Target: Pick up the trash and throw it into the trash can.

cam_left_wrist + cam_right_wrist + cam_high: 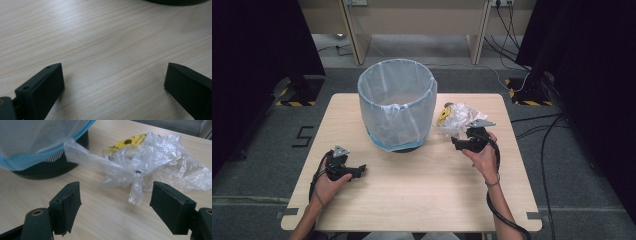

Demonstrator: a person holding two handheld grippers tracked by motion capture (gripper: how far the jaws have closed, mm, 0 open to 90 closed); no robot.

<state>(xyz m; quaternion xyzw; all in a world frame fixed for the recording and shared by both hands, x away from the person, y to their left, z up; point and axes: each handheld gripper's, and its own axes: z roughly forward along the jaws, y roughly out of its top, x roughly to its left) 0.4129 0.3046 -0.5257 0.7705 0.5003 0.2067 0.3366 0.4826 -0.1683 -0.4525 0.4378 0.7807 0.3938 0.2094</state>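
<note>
Pale wood-grain table (412,190) carries everything in the high view: a black mesh bin lined with a translucent white bag (397,102) stands toward the far middle, and a crumpled clear plastic wrapper with a yellow patch (457,117) lies just to the right of it, on the tabletop and outside the bin. Right gripper (462,142) is held by the person's right hand at the near edge of the wrapper, its grey plate on top, cable trailing back along the forearm. Left gripper (354,171) sits low on the near left part of the table, well apart from both bin and wrapper, pointing toward the middle. Left gripper view: the two black jaws stand wide apart over bare wood with nothing between them (112,82); a dark curved edge, the bin base (177,2), shows at the top. Right gripper view: jaws likewise spread wide, nothing clamped (115,205); a loose tail of the wrapper (140,167) hangs down between and just beyond the jaw tips, whether touching either cannot be told. Bin and blue-edged liner (37,147) sit at upper left, a strip of the plastic reaching to the bin's side.
</note>
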